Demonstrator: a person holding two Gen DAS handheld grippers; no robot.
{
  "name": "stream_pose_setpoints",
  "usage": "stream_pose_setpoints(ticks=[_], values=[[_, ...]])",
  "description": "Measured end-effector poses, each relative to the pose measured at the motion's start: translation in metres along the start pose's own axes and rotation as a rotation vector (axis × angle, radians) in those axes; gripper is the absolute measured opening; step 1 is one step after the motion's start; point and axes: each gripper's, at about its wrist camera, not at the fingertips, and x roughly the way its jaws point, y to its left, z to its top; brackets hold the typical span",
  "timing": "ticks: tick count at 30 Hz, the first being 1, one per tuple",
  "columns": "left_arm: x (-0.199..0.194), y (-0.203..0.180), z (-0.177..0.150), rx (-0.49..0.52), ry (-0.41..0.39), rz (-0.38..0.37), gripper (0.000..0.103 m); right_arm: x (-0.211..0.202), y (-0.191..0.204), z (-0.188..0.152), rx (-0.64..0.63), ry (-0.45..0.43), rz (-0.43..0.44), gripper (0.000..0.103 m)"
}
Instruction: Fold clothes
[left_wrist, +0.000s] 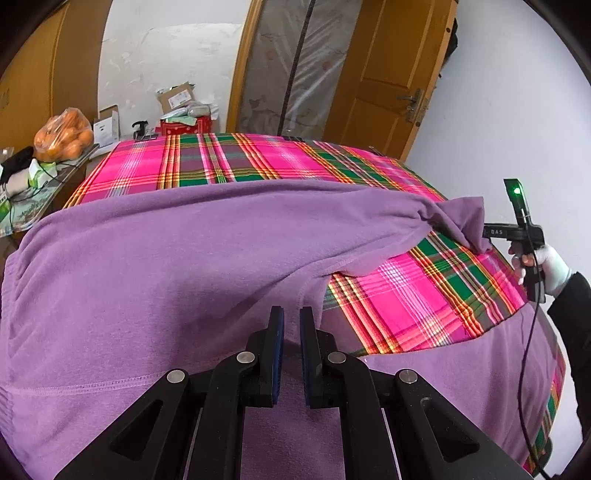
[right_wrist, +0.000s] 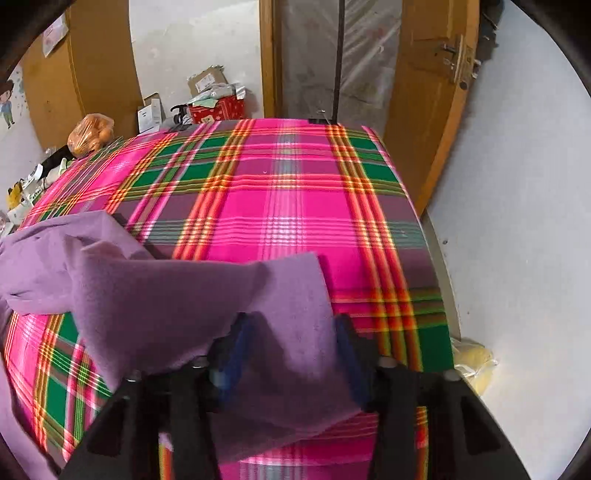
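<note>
A: Where does the garment lie?

B: The purple fleece top (left_wrist: 159, 266) is spread over a pink and green plaid cloth (left_wrist: 402, 302) that covers the table. Its body fills the near left of the left wrist view; one sleeve (left_wrist: 369, 229) runs to the right, raised off the cloth.

A: How does the left gripper (left_wrist: 291, 314) stand?

B: It sits low over the body of the top, close to the hem edge. Its blue-padded fingers (left_wrist: 277, 325) are narrow, with a slim gap between them. Whether any fabric is pinched there, I cannot tell.

A: And the right gripper (right_wrist: 291, 332)?

B: In the right wrist view its fingers (right_wrist: 236, 339) stand well apart, and the sleeve end (right_wrist: 207, 295) is draped over and between them. The left wrist view shows the sleeve's tip bunched at that gripper's front, with a gloved hand (left_wrist: 546, 269) on its handle. Whether the pads bear on the fabric cannot be told.

A: What stands beyond the table?

B: A bag of oranges (left_wrist: 62, 134), cardboard boxes (left_wrist: 177, 96), and a wooden door (left_wrist: 384, 74).
</note>
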Motion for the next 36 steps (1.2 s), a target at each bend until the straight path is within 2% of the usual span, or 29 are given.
stream_pose_setpoints(ticks=[1,2,4,6,8,13,14,16,19,22,24,27,31,36], values=[[-0.001,-0.001,0.0,0.005,-0.002,0.0,0.009,-0.001,0.0,0.002,0.006,0.005,-0.012,0.014],[-0.001,-0.003,0.0,0.009,-0.004,0.0,0.009,-0.003,0.001,0.004,0.011,0.01,-0.025,0.01],[-0.002,-0.004,0.0,0.017,-0.008,0.002,0.009,-0.009,0.001,0.009,-0.002,-0.002,-0.088,0.009],[-0.001,-0.004,-0.001,0.017,-0.009,0.006,0.009,-0.016,-0.014,0.022,0.049,-0.044,-0.139,0.009],[0.0,-0.003,0.0,0.008,-0.006,0.004,0.009,-0.03,-0.038,0.036,0.14,-0.103,-0.189,0.009],[0.0,0.0,0.0,-0.008,-0.008,0.002,0.009,-0.043,-0.086,0.06,0.244,-0.154,-0.327,0.009],[0.0,0.0,0.001,-0.011,-0.009,-0.001,0.009,-0.046,-0.094,0.064,0.26,-0.166,-0.345,0.004],[-0.001,0.0,0.001,-0.014,-0.013,-0.007,0.009,-0.049,-0.103,0.065,0.284,-0.188,-0.393,0.001],[0.0,0.002,0.002,-0.027,-0.015,-0.018,0.009,-0.036,-0.121,0.05,0.341,-0.13,-0.336,0.003],[0.002,0.004,0.003,-0.04,-0.014,-0.024,0.009,-0.03,-0.129,0.029,0.401,-0.122,-0.246,0.012],[0.003,0.004,0.004,-0.048,-0.014,-0.017,0.009,-0.033,-0.135,0.012,0.475,-0.136,-0.152,0.026],[0.002,-0.003,0.01,-0.041,-0.017,-0.007,0.009,-0.032,-0.146,-0.008,0.602,-0.152,-0.026,0.036],[0.006,-0.031,0.023,0.045,-0.01,-0.004,0.014,-0.027,-0.166,-0.036,0.758,-0.117,0.121,0.041],[0.03,-0.064,0.041,0.162,0.027,-0.003,0.015,-0.008,-0.172,-0.043,0.855,-0.066,0.27,0.046]])
